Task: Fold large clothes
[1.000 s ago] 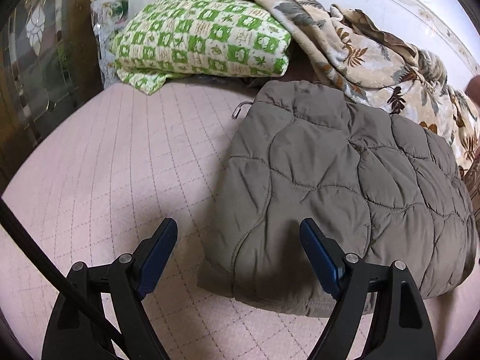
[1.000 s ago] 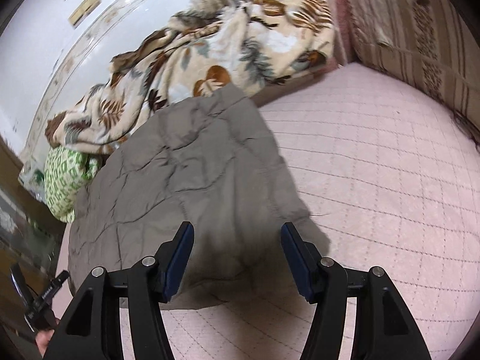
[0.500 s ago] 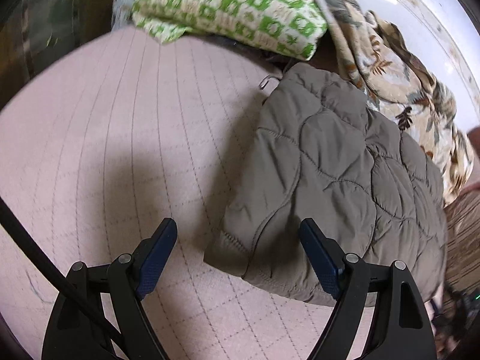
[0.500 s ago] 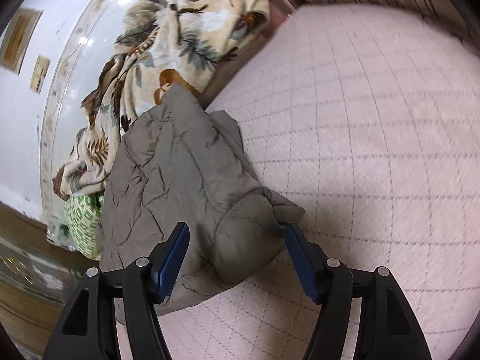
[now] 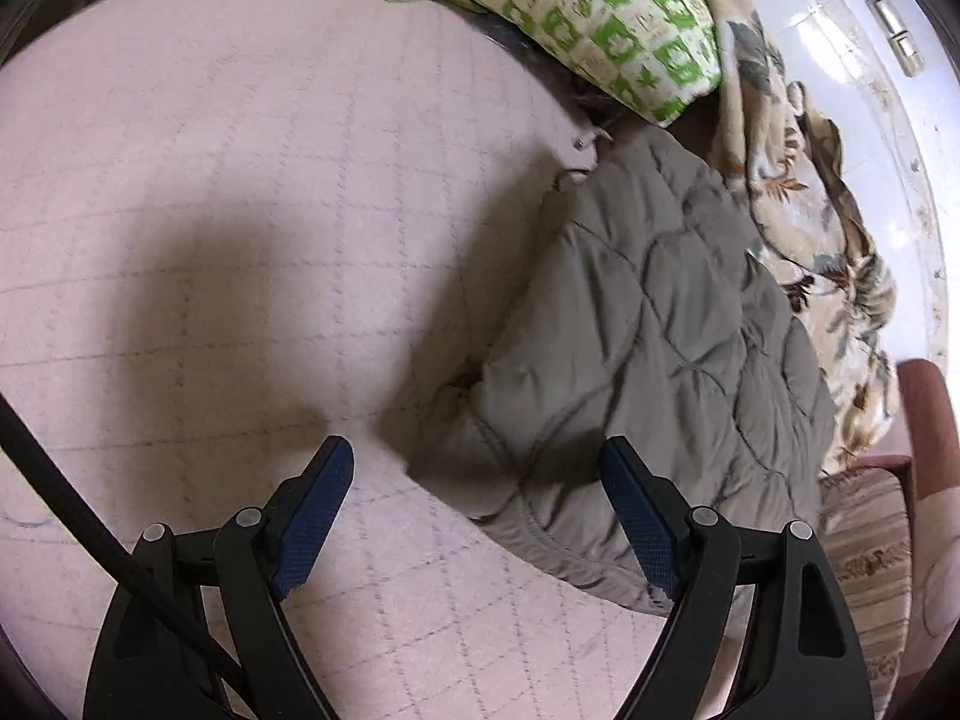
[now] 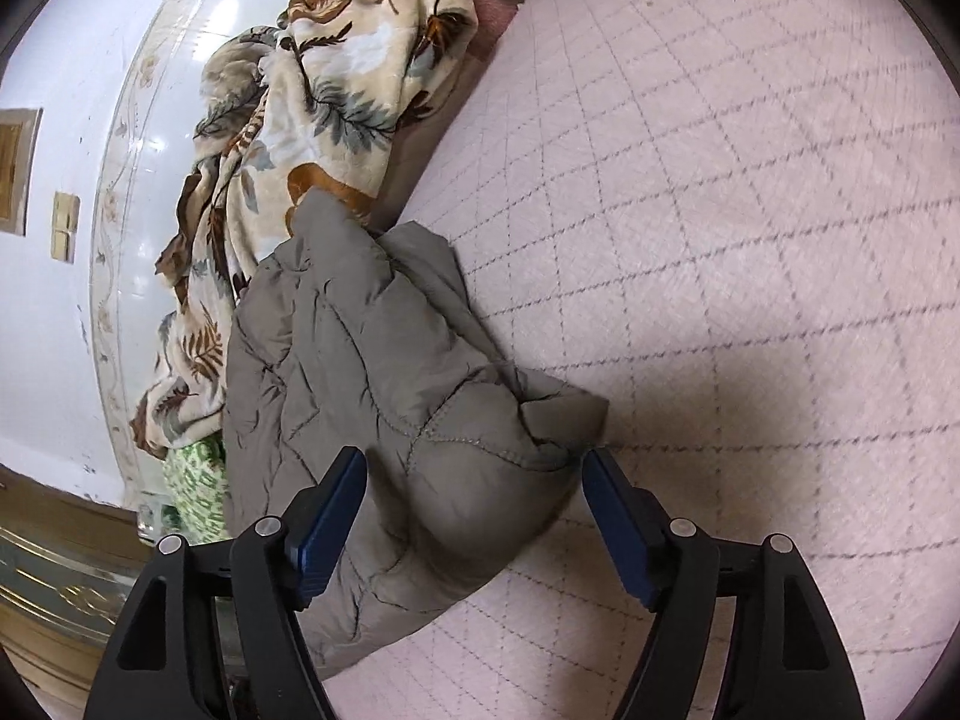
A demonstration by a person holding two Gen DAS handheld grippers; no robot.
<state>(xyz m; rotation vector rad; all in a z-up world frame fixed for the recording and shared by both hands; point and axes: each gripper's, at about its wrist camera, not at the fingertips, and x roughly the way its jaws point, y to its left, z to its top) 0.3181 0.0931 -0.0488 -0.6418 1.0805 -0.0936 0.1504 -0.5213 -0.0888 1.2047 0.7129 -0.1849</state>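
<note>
While your left gripper [image 5: 477, 483] hangs over the pink quilted bedspread [image 5: 252, 192] with its blue-padded fingers [image 5: 312, 516] spread wide, the grey-brown quilted jacket [image 5: 648, 330] lies folded on that bedspread ahead and to the right of it. Nothing sits pinched between those fingers; the near corner of the jacket falls in the gap between them, with the right finger over the jacket's lower edge, though you cannot tell from this view whether it touches the fabric. Your right gripper [image 6: 474, 480] is likewise spread apart, and the jacket [image 6: 372, 372] shows between its fingers: the rounded folded end bulges between the two pads [image 6: 333, 501], the cloth looks close against them, yet neither is squeezing it. Behind the jacket, a cream blanket with a brown and grey leaf print [image 6: 324, 96] is heaped along the white wall [image 6: 54, 312], touching the jacket's far edge. A green-and-white checked pillow [image 5: 576, 12] lies just beyond the jacket's top end in the left view. A striped cushion [image 5: 864, 546] shows at the right edge.
</note>
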